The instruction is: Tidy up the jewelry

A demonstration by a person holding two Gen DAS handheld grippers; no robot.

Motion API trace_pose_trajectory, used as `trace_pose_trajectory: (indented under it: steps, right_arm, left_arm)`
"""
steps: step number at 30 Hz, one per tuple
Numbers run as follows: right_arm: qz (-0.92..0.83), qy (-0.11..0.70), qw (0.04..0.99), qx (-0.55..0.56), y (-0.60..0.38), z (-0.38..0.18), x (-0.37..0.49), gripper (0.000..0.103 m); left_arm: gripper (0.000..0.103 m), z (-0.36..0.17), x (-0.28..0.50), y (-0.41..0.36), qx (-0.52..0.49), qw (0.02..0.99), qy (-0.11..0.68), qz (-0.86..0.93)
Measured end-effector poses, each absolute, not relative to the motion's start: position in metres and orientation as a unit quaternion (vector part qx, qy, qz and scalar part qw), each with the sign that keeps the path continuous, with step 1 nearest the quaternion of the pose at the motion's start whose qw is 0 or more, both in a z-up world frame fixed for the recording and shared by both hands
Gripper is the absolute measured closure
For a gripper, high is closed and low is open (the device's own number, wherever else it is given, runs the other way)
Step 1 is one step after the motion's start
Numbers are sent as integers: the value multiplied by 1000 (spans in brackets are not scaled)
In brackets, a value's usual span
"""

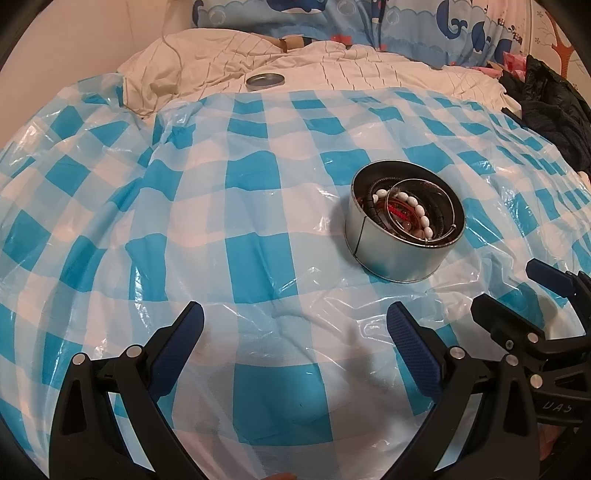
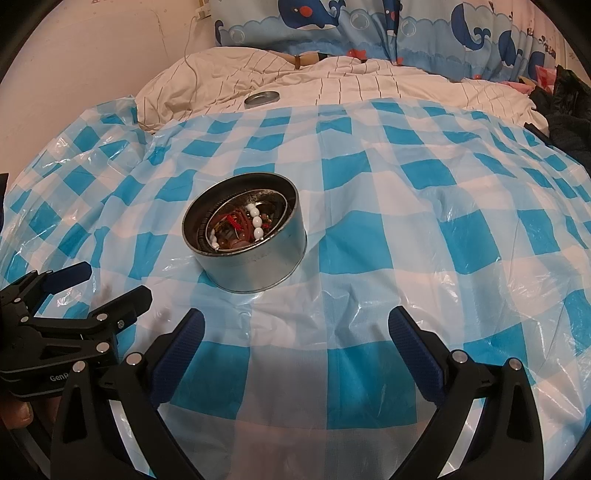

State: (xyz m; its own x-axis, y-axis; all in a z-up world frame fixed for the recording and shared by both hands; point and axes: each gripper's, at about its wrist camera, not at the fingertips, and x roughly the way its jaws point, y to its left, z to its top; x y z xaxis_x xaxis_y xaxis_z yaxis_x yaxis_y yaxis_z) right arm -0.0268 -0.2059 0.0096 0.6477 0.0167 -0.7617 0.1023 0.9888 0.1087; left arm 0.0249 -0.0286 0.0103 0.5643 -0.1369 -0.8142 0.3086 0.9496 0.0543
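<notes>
Jewelry (image 1: 406,212) fills the round tin (image 1: 399,254), upper right of the left gripper (image 1: 295,332) and upper left of the right gripper (image 2: 295,332); both fingers spread apart, empty.

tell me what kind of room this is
Most likely a bedroom, with a bed as the work surface: a rumpled striped duvet and whale-print pillows lie behind a blue checked plastic sheet, on which stands an open tin of jewelry.

- A bed (image 1: 369,74) with a striped cream quilt carries a blue-checked plastic sheet (image 1: 221,221).
- A round tin (image 1: 391,254) of jewelry stands on the sheet.
- A tin lid (image 1: 265,81) rests on the quilt.
</notes>
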Motion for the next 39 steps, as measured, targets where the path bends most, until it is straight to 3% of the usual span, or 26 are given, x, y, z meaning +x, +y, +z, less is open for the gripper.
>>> trace_pose_trajectory:
  steps: [39]
  right_arm:
    - [-29, 422, 903, 73, -210, 5, -29, 7]
  left_arm:
    - [8, 7, 24, -29, 82, 874, 458, -136]
